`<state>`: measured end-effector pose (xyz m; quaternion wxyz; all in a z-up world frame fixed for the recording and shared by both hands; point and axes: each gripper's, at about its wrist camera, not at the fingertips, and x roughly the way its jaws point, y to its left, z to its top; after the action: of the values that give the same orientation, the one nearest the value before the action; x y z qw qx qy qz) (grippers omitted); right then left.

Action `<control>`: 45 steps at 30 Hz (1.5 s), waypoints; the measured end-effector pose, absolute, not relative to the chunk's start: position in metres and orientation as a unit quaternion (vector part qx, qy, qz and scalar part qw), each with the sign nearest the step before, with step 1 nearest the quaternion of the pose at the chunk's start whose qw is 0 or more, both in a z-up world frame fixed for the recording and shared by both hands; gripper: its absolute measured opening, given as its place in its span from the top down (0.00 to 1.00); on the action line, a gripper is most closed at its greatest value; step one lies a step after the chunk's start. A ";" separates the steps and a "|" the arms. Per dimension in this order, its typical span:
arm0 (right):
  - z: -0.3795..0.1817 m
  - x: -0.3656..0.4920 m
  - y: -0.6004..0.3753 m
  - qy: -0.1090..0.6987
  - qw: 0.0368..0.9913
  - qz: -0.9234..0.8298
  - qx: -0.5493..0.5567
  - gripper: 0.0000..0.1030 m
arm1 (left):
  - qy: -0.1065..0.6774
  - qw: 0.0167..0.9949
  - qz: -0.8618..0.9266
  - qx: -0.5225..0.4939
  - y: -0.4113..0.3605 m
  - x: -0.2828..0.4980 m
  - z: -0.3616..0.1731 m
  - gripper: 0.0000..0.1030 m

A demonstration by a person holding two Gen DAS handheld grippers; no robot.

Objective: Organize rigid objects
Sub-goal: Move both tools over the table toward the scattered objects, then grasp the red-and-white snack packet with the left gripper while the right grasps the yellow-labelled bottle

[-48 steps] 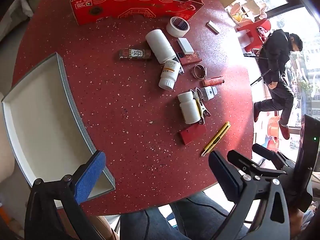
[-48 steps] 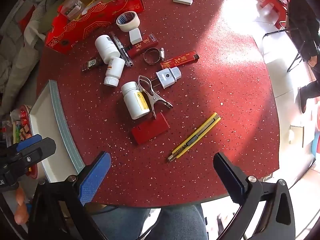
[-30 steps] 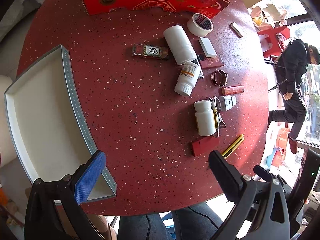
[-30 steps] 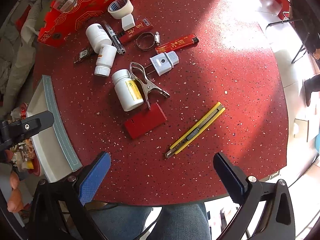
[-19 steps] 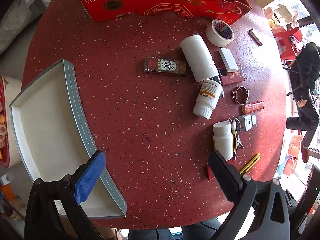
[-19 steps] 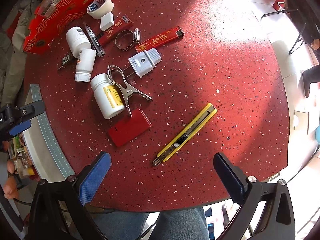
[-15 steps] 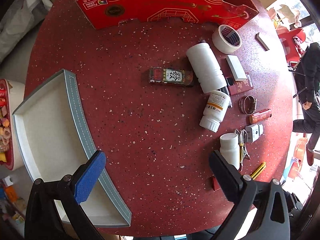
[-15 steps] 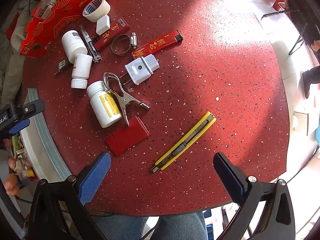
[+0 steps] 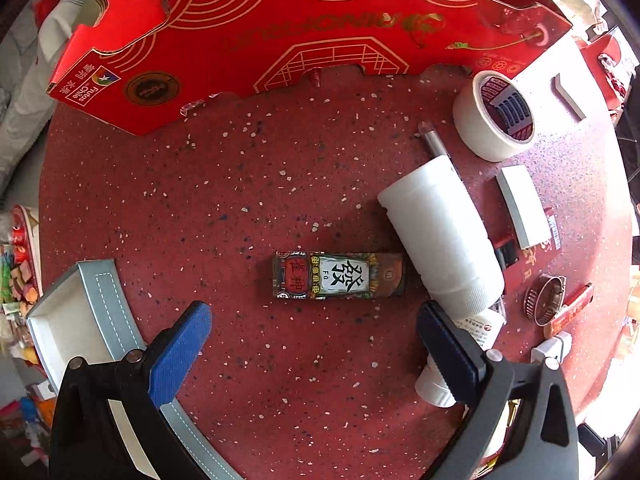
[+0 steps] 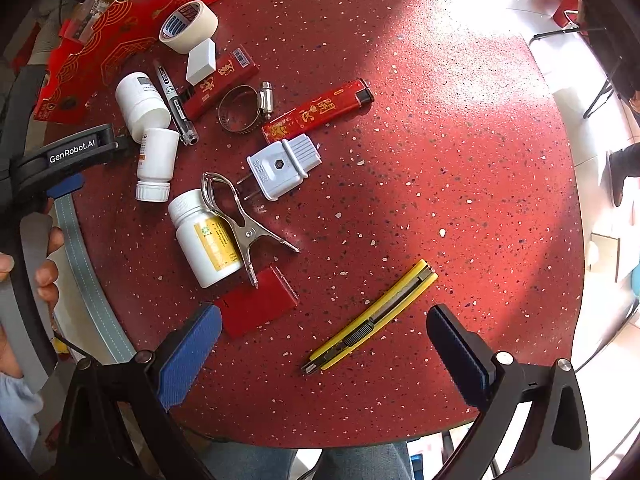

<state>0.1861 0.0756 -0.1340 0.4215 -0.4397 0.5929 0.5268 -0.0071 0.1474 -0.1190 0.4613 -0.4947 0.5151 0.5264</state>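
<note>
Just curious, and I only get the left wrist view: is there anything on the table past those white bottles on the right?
Observer: Yes. A yellow box cutter lies in front of the open right gripper, untouched.
Operator: Anything else hidden from me?
Observer: A metal clip lies against a third bottle, which has a yellow label.
Operator: Who holds the left gripper?
Observer: The right view shows a hand wrapped around its grey handle.
</note>
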 end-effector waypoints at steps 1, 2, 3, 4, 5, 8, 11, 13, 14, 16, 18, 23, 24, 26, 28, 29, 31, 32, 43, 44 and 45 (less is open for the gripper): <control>-0.135 0.187 0.075 0.592 0.422 0.527 -0.440 0.00 | 0.515 0.460 0.528 -0.494 0.149 -0.008 -0.119 0.00; -0.133 0.189 0.073 0.595 0.419 0.530 -0.436 0.00 | 0.515 0.461 0.532 -0.490 0.150 -0.010 -0.116 0.00; -0.133 0.190 0.072 0.596 0.418 0.529 -0.436 0.00 | 0.515 0.461 0.532 -0.489 0.152 -0.010 -0.118 0.00; -0.133 0.191 0.072 0.597 0.419 0.526 -0.437 0.00 | 0.515 0.461 0.534 -0.487 0.154 -0.012 -0.118 0.00; -0.134 0.192 0.071 0.597 0.420 0.527 -0.435 0.00 | 0.514 0.461 0.538 -0.483 0.157 -0.009 -0.116 0.00; -0.133 0.193 0.071 0.597 0.420 0.530 -0.432 0.00 | 0.511 0.456 0.555 -0.471 0.171 -0.008 -0.112 0.00; -0.138 0.196 0.071 0.591 0.427 0.525 -0.439 0.00 | 0.507 0.449 0.561 -0.476 0.180 -0.019 -0.107 0.00; -0.136 0.197 0.073 0.591 0.426 0.529 -0.435 0.00 | 0.509 0.446 0.566 -0.472 0.183 -0.029 -0.103 0.00; -0.136 0.197 0.073 0.590 0.428 0.530 -0.432 0.00 | 0.511 0.444 0.566 -0.470 0.184 -0.035 -0.104 0.00; -0.136 0.200 0.074 0.591 0.430 0.531 -0.428 0.00 | 0.514 0.441 0.569 -0.467 0.188 -0.044 -0.103 0.00; -0.134 0.202 0.078 0.593 0.432 0.532 -0.424 0.00 | 0.516 0.437 0.571 -0.465 0.192 -0.054 -0.103 0.00; -0.132 0.206 0.085 0.596 0.441 0.526 -0.417 0.00 | 0.515 0.429 0.572 -0.472 0.197 -0.074 -0.097 0.00; -0.132 0.207 0.086 0.596 0.441 0.525 -0.416 0.00 | 0.513 0.431 0.572 -0.473 0.198 -0.077 -0.091 0.00; -0.131 0.207 0.085 0.596 0.442 0.526 -0.416 0.00 | 0.512 0.433 0.569 -0.476 0.199 -0.080 -0.092 0.00; -0.132 0.204 0.083 0.594 0.441 0.525 -0.421 0.00 | 0.511 0.435 0.567 -0.478 0.205 -0.081 -0.089 0.00; -0.133 0.202 0.080 0.588 0.441 0.523 -0.431 0.00 | 0.509 0.437 0.567 -0.478 0.205 -0.074 -0.088 0.00; -0.132 0.194 0.077 0.576 0.438 0.531 -0.441 0.00 | 0.505 0.441 0.566 -0.479 0.200 -0.063 -0.078 0.00; -0.130 0.187 0.077 0.568 0.433 0.539 -0.446 0.00 | 0.504 0.443 0.566 -0.479 0.197 -0.054 -0.076 0.00; -0.114 0.099 0.074 0.560 0.326 0.649 -0.398 0.00 | 0.508 0.434 0.559 -0.491 0.196 -0.030 -0.103 0.00; -0.115 0.095 0.073 0.567 0.315 0.653 -0.391 0.00 | 0.508 0.434 0.559 -0.491 0.198 -0.029 -0.104 0.00; -0.117 0.091 0.074 0.570 0.306 0.655 -0.389 0.00 | 0.508 0.434 0.559 -0.491 0.198 -0.032 -0.103 0.00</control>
<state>0.0914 0.0736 -0.1170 0.3065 -0.3889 0.5704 0.6553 -0.0318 0.1982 -0.1026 0.4340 -0.4915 0.5076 0.5590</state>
